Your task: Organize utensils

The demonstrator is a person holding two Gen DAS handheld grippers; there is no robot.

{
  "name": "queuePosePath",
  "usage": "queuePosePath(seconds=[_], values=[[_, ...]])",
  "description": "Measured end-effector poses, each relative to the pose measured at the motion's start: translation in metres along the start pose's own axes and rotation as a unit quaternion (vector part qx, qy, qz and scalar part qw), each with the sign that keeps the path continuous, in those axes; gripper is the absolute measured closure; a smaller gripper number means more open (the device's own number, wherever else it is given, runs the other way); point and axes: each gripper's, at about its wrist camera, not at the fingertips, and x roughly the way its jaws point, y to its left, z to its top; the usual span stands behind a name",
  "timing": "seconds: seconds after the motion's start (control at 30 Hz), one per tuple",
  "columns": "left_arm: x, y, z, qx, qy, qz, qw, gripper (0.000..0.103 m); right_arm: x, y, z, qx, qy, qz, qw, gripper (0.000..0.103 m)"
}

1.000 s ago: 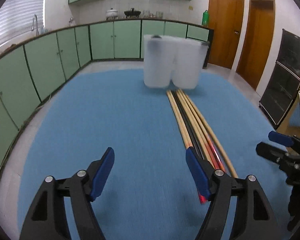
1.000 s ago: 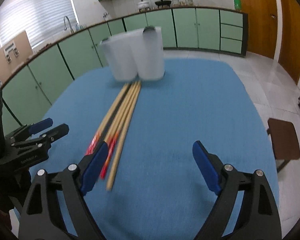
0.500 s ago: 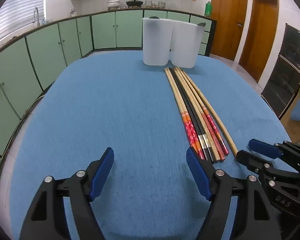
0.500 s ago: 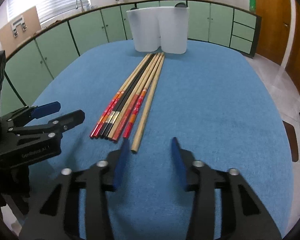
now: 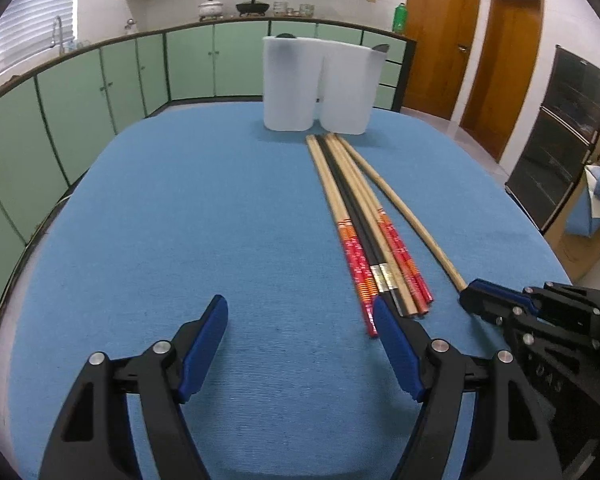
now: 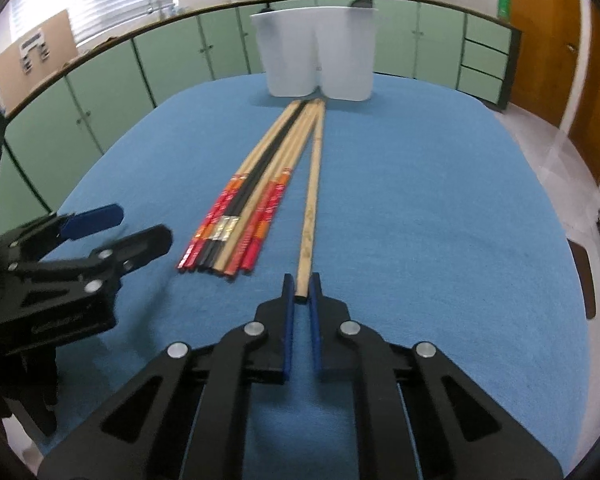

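A plain chopstick (image 6: pixel 311 208) lies on the blue surface (image 6: pixel 420 208), angled apart from the bundle (image 6: pixel 244 208) beside it, its far tip near the white holder (image 6: pixel 316 52); the right gripper (image 6: pixel 301 292) is clenched on its near end; the left gripper (image 5: pixel 300 344) hangs released above the cloth, the bundle's red ends just by its right finger.
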Motion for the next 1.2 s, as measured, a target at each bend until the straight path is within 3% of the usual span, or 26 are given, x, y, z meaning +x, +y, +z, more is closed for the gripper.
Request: queuePosePath(seconds=[0.47, 0.63, 0.8, 0.93, 1.2], values=[[0.012, -0.01, 0.0, 0.024, 0.034, 0.017, 0.999, 0.027, -0.001, -0.011, -0.001, 0.01, 0.001, -0.002, 1.0, 0.097], [0.011, 0.001, 0.0, -0.005, 0.03, 0.042, 0.9987, 0.027, -0.002, -0.01, -0.001, 0.003, 0.002, -0.008, 1.0, 0.096], [0.015, -0.011, 0.001, 0.027, 0.039, 0.052, 0.9975, 0.028, -0.001, -0.009, -0.001, -0.001, 0.003, -0.011, 1.0, 0.095], [0.015, -0.014, 0.002, 0.03, 0.037, 0.047, 0.9978, 0.038, 0.0, -0.013, -0.001, 0.008, 0.005, 0.0, 1.0, 0.095], [0.013, -0.022, 0.0, 0.043, 0.03, 0.026, 0.9983, 0.084, 0.001, -0.017, -0.001, 0.019, 0.004, 0.011, 1.0, 0.096]])
